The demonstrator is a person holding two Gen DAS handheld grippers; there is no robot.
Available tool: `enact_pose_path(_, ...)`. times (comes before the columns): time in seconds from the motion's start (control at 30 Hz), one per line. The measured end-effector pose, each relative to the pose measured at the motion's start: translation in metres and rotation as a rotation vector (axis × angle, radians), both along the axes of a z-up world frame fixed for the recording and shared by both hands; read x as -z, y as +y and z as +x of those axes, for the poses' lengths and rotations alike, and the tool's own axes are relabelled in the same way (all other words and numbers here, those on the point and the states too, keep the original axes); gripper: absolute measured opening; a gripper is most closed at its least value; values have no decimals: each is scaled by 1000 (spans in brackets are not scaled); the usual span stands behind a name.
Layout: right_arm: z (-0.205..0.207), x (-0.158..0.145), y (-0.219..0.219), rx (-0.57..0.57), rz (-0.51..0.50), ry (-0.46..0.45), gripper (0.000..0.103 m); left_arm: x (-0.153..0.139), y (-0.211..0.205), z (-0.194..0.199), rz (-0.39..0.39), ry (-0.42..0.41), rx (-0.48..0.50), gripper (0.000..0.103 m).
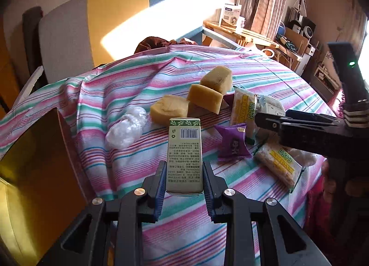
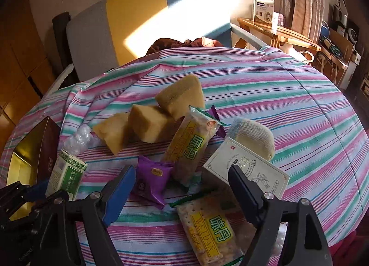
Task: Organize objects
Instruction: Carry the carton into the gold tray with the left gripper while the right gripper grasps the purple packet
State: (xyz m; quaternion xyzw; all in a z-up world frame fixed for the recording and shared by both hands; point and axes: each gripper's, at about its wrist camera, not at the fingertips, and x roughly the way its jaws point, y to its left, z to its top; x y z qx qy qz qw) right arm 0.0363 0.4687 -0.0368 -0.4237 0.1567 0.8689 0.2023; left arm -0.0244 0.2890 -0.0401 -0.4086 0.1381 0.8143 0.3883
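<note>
Left gripper [image 1: 184, 180]: clamped on the near end of a green-and-white carton [image 1: 184, 153], blue pads pressing both long sides; the carton points away from the camera, barcode face up.
Right gripper [image 2: 178, 193]: jaws apart and holding nothing — a purple snack packet [image 2: 153, 181] and a cracker pack [image 2: 207, 229] lie on the cloth between and below its fingers.
Striped cloth [image 2: 288, 95]: pink, teal and white, covering the surface under everything.
Yellow blocks [image 2: 147, 123]: three sponge-like pieces in a row — touching one another, behind the packets.
Second cracker pack [image 2: 191, 148]: lies lengthwise, just beside the purple packet.
White box [image 2: 251, 169]: flat on the cloth by the right finger, with a pale pad [image 2: 253, 134] just behind it.
Crumpled clear plastic [image 1: 126, 127]: left of the blocks.
Gold-lined box [image 2: 32, 157]: open, at the cloth's left edge.
</note>
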Motion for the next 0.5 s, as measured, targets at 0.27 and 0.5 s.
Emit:
enact_pose_path(0.27,-17,10,-30,-71,104,-73,78,-20,-64,9,57,13,-100,30)
enact_pose_path(0.5,-32,17,-47,-106,123,-85,78,-28,-123,-3,79,27,-233,30)
